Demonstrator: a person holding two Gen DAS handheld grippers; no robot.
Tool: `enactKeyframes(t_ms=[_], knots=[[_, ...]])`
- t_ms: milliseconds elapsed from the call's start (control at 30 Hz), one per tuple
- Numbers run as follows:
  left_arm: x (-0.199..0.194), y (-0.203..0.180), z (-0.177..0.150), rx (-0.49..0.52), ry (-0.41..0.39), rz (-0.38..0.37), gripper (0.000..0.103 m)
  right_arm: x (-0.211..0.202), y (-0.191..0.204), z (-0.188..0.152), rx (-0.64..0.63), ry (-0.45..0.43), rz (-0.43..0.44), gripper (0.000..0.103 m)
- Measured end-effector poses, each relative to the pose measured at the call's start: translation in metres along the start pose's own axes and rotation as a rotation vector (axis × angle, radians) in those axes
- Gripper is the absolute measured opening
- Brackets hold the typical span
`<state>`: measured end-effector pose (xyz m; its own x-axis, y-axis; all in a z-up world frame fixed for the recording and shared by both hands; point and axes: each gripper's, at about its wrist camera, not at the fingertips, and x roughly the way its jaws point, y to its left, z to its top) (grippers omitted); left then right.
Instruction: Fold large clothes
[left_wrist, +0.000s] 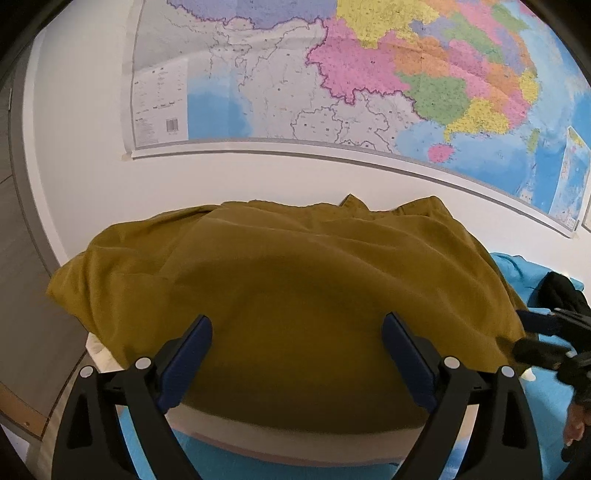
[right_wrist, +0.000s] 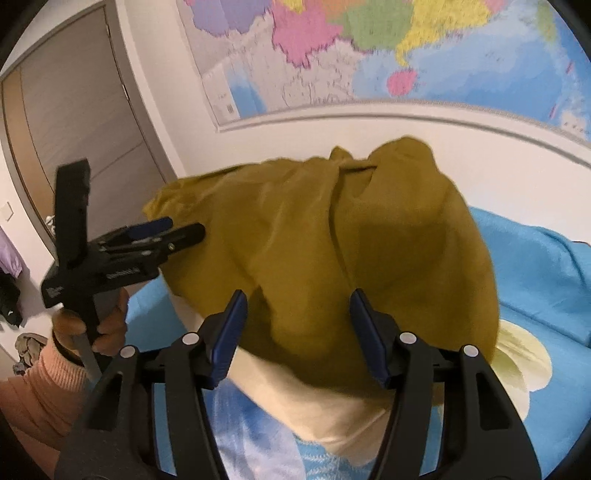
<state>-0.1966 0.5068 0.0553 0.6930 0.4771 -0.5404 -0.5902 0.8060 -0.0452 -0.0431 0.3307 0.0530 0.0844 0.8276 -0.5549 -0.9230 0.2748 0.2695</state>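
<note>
A large mustard-yellow garment (left_wrist: 288, 295) lies folded over a cream pillow on the bed, against the wall; it also shows in the right wrist view (right_wrist: 332, 236). My left gripper (left_wrist: 297, 332) hovers just over its near edge with jaws open and empty; seen from the right wrist view (right_wrist: 184, 229), it is at the garment's left side. My right gripper (right_wrist: 295, 306) is open and empty above the garment's near edge, and its tip shows at the right in the left wrist view (left_wrist: 532, 332).
A cream pillow (right_wrist: 314, 406) lies under the garment on a blue bedsheet (right_wrist: 535, 273). A large wall map (left_wrist: 351, 74) hangs behind. A grey door (right_wrist: 74, 110) stands at left. A dark garment (left_wrist: 561, 291) lies on the sheet at right.
</note>
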Motion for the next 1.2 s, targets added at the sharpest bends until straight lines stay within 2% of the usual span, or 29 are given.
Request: enactKeyframes(t_ms=[233, 300, 467, 733, 867, 1000, 1033, 1100, 1200], knots=[[-0.011, -0.002, -0.009, -0.031, -0.021, -0.051, 0.091, -0.022, 0.003, -0.010, -0.004, -0.041, -0.032, 0.058], [-0.012, -0.004, -0.013, -0.032, -0.015, -0.076, 0.096, -0.017, 0.005, -0.014, -0.014, -0.024, -0.031, 0.061], [-0.006, -0.010, -0.021, -0.018, 0.003, -0.047, 0.096, -0.001, 0.008, -0.028, -0.032, 0.013, -0.059, 0.065], [-0.032, -0.016, -0.034, -0.057, -0.008, -0.063, 0.096, -0.030, 0.026, -0.036, -0.040, -0.035, -0.046, 0.070], [-0.045, -0.026, -0.046, -0.068, -0.002, -0.071, 0.096, -0.045, 0.033, -0.045, -0.041, -0.068, -0.050, 0.075], [-0.060, -0.039, -0.060, -0.077, -0.006, -0.052, 0.096, -0.060, 0.041, -0.057, -0.047, -0.099, -0.072, 0.087], [-0.065, -0.042, -0.064, -0.074, -0.010, -0.050, 0.096, -0.062, 0.044, -0.060, -0.048, -0.103, -0.078, 0.093], [-0.072, -0.046, -0.069, -0.086, 0.002, -0.058, 0.096, -0.069, 0.048, -0.068, -0.053, -0.111, -0.106, 0.097], [-0.080, -0.052, -0.077, -0.099, 0.014, -0.040, 0.096, -0.075, 0.052, -0.075, -0.056, -0.106, -0.109, 0.097]])
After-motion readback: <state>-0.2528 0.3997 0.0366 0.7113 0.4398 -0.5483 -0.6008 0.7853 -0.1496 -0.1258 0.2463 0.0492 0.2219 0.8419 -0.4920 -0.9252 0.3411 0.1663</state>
